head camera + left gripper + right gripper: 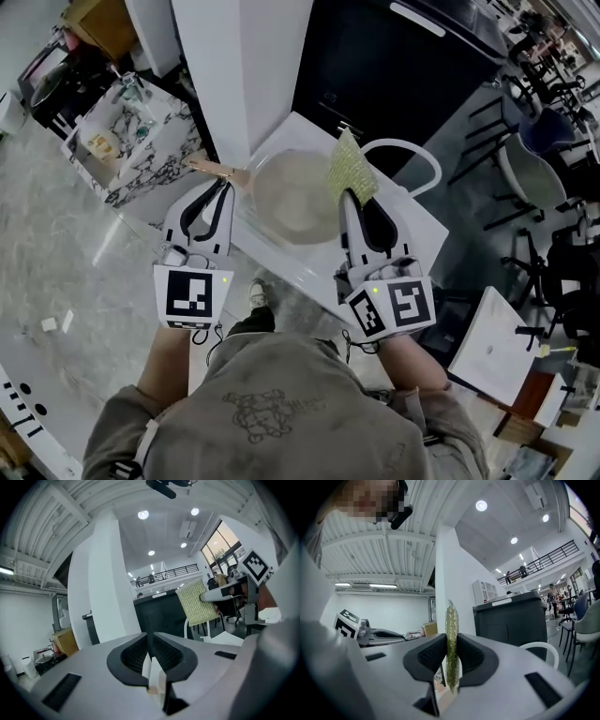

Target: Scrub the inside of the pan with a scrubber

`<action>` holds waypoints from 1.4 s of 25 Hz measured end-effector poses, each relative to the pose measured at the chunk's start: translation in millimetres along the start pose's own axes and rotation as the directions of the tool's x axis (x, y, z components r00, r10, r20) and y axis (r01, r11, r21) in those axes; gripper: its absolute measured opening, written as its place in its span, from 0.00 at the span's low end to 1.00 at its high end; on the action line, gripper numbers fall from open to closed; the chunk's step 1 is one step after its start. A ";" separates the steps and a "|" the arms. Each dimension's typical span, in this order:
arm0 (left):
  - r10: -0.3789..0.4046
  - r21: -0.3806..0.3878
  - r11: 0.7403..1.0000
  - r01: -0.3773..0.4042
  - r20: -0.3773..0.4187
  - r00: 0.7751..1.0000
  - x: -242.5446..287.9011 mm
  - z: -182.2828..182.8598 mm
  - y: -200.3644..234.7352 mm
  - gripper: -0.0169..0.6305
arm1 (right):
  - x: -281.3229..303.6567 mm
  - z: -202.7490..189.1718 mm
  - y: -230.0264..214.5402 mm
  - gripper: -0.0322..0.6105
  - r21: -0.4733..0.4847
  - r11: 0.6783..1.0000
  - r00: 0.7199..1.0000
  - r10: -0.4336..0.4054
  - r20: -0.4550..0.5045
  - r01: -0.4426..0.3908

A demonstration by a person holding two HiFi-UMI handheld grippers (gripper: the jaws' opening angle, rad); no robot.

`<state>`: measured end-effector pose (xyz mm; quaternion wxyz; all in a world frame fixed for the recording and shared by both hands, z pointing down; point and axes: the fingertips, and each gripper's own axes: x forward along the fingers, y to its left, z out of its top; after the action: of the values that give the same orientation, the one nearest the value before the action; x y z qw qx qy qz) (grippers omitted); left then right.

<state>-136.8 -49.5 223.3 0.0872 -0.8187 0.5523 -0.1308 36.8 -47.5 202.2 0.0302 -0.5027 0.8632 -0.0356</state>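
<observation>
Left fingers (228, 208) clamped on pan handle (214, 170); right fingers (351, 225) clamped on scrubber (349, 167), over pan (291, 199) rim, centre frame. Scrubbing not started, I think. Next: lower scrubber inside, press.

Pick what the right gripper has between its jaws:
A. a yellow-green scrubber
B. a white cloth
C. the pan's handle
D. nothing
A: the right gripper has its jaws pressed on the thin yellow-green scrubber, which the head view shows held above the pan.
</observation>
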 end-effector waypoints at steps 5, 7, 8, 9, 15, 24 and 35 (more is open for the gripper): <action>-0.056 0.037 0.998 0.058 -0.052 0.997 34.3 -23.1 28.2 0.09 | 36.7 -16.2 -7.9 0.16 0.006 0.999 0.998 -0.046 -0.034 0.046; -0.056 0.044 0.997 0.058 -0.059 0.997 45.1 -30.2 39.8 0.09 | 47.7 -21.5 -13.4 0.16 0.009 0.998 0.997 -0.069 -0.045 0.070; -0.057 0.045 0.997 0.060 -0.063 0.996 50.0 -34.2 44.9 0.09 | 52.3 -24.4 -16.4 0.16 0.010 0.997 0.995 -0.082 -0.051 0.083; -0.063 0.047 0.997 0.066 -0.068 0.996 54.8 -38.7 49.0 0.09 | 56.8 -27.6 -19.4 0.16 0.008 0.996 0.994 -0.092 -0.056 0.093; -0.176 0.087 0.978 0.189 -0.136 0.975 78.3 -66.4 48.6 0.18 | 77.2 -56.4 -35.3 0.16 0.022 0.992 0.982 -0.123 -0.142 0.127; -0.368 0.167 0.889 0.427 -0.293 0.882 108.7 -114.8 24.2 0.34 | 98.7 -110.2 -52.6 0.16 -0.024 0.993 0.954 -0.120 -0.274 0.118; -0.407 0.186 0.821 0.540 -0.473 0.782 145.6 -197.0 20.8 0.36 | 123.4 -189.2 -74.8 0.16 -0.030 0.996 0.909 -0.087 -0.408 0.082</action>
<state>-164.5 -192.0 421.6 0.0604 -0.8611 0.3035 -0.4035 24.1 -185.8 395.4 -0.1557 -0.5211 0.8281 -0.1361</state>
